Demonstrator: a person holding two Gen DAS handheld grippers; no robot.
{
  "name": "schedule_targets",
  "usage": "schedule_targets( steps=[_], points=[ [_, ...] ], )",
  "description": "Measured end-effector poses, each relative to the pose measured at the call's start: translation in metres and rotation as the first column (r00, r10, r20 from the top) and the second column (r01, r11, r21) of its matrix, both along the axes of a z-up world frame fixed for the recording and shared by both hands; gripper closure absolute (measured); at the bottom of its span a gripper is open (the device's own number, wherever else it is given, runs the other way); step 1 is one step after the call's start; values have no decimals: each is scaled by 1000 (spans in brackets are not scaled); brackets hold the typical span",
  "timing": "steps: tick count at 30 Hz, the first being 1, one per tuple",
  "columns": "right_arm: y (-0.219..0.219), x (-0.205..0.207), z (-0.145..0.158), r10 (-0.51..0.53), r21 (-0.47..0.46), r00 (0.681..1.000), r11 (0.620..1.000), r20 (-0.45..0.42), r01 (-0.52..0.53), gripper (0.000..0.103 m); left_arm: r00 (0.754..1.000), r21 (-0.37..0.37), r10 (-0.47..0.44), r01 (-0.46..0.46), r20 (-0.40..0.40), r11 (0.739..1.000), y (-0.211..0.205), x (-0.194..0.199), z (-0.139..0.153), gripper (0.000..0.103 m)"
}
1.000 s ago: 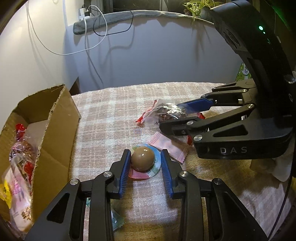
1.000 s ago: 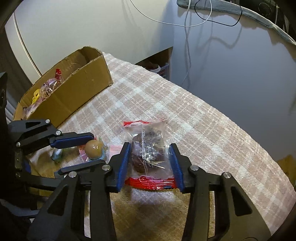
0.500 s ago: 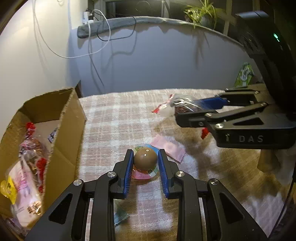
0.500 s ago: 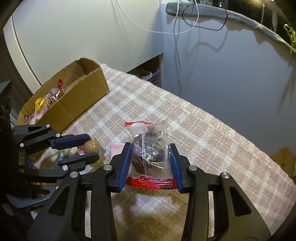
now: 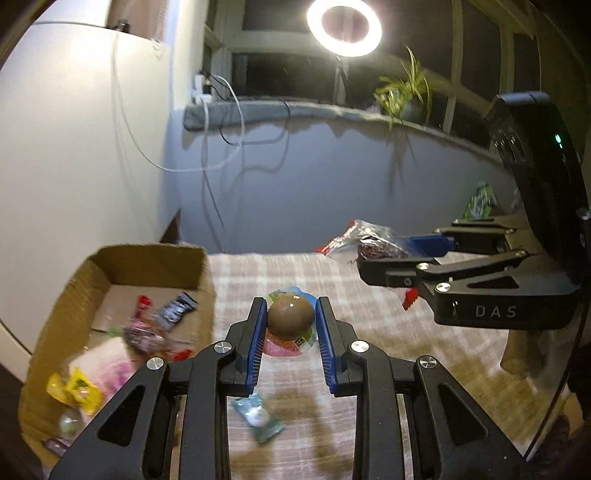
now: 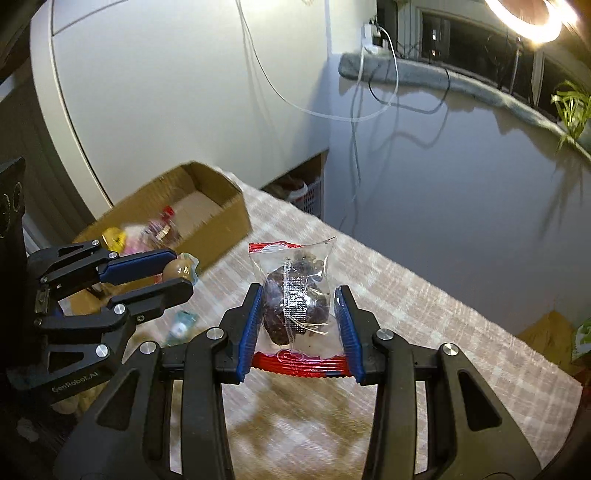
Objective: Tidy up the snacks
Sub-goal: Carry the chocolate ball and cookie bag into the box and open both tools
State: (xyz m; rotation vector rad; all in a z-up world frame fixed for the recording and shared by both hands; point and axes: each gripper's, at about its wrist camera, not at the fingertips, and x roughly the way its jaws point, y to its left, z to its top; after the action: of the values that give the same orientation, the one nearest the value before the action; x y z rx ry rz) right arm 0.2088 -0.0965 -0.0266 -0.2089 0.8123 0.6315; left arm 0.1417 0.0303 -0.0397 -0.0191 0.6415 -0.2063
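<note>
Left wrist: left gripper (image 5: 290, 320) clamped on brown ball snack (image 5: 290, 318) above plaid cloth (image 5: 373, 332), box (image 5: 207, 280) alongside; right gripper (image 6: 300, 312) clamped on clear packet (image 6: 295, 299).

This is a room in someone's home, lit for filming at night. A ring light (image 5: 344, 27) glows in front of a dark window, and a potted plant (image 5: 404, 90) sits on the grey padded sill (image 5: 295, 110). White charger cables (image 5: 221, 122) dangle from a plug down the plain wall. A checked cloth (image 6: 406, 295) covers the table, with a cardboard box (image 5: 110, 266) of wrapped sweets at one end. A plastic basket (image 6: 314, 192) stands in a gap under the wall.
</note>
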Motion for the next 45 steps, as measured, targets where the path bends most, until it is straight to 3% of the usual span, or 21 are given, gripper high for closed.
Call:
schedule_targets(
  steps=[10,26,45],
  points=[
    [52,-15,24,52,16,998,998,38,-53,62,992,-47,112,-109,61,993,60,-14,13,78],
    [137,-10,18,122,35,992,992,24,-123,62,967,-72,242,-236,79,969,136,-34,9,78],
    [188,11,-12,169,26,985,985,-45,-168,61,957,-50,284,-282,63,958,159,-36,-2,78]
  ],
)
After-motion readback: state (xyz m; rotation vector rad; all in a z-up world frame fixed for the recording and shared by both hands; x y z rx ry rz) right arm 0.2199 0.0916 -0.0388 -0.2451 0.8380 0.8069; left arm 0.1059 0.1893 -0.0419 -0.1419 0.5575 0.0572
